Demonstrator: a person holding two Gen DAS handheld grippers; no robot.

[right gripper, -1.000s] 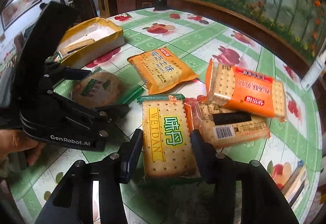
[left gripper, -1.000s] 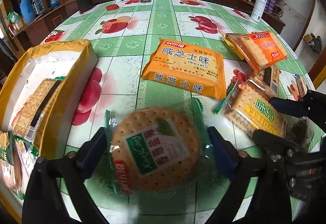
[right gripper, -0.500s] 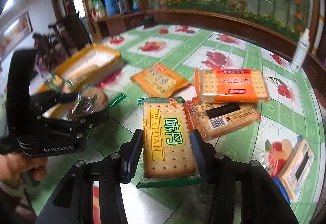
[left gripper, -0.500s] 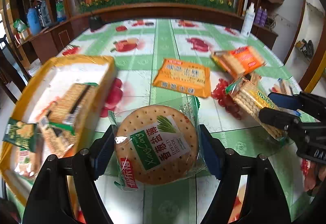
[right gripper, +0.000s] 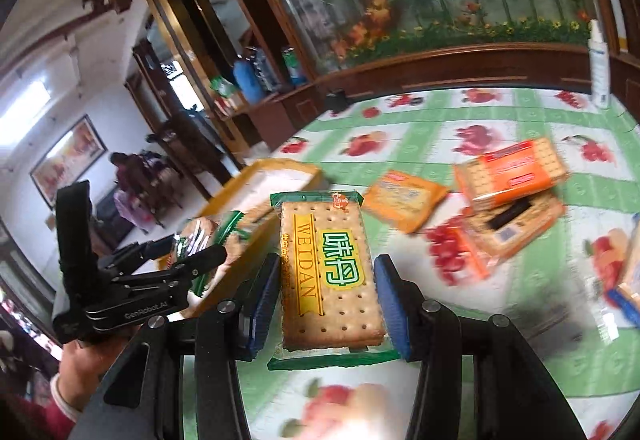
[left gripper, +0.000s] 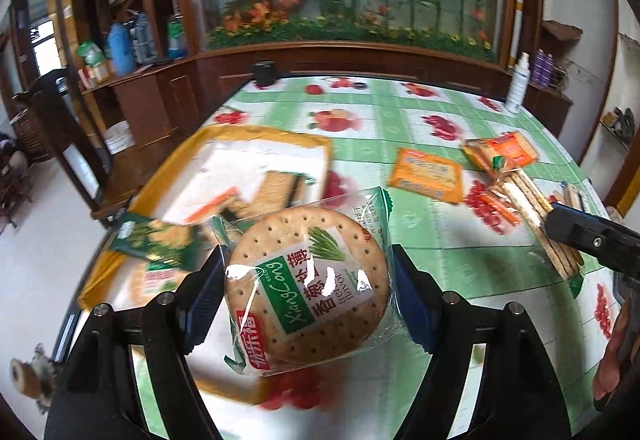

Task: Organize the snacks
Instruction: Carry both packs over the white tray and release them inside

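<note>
two handheld grippers, each carrying a snack above a table (left gripper: 460, 248) covered in a green and white cloth printed with fruit. the left gripper (left gripper: 308, 290) is clamped on a round cracker pack (left gripper: 308, 290) in clear wrap with a green label, its blue pads pressed against both edges, lifted clear of the cloth. just behind it, at the table's left edge, sits a yellow-rimmed tray (left gripper: 192, 148) with a white floor, which has several biscuit packs lying in it. the right gripper (right gripper: 326, 294) is clenched on a rectangular cracker pack (right gripper: 326, 276) with a yellow stripe and green edging, also held off the table. farther back on the cloth lie a flat orange pouch (right gripper: 404, 198) and, to its right, an orange biscuit pack (right gripper: 512, 172) resting on another pack. a white bottle (right gripper: 599, 68) stands at the far edge.
</note>
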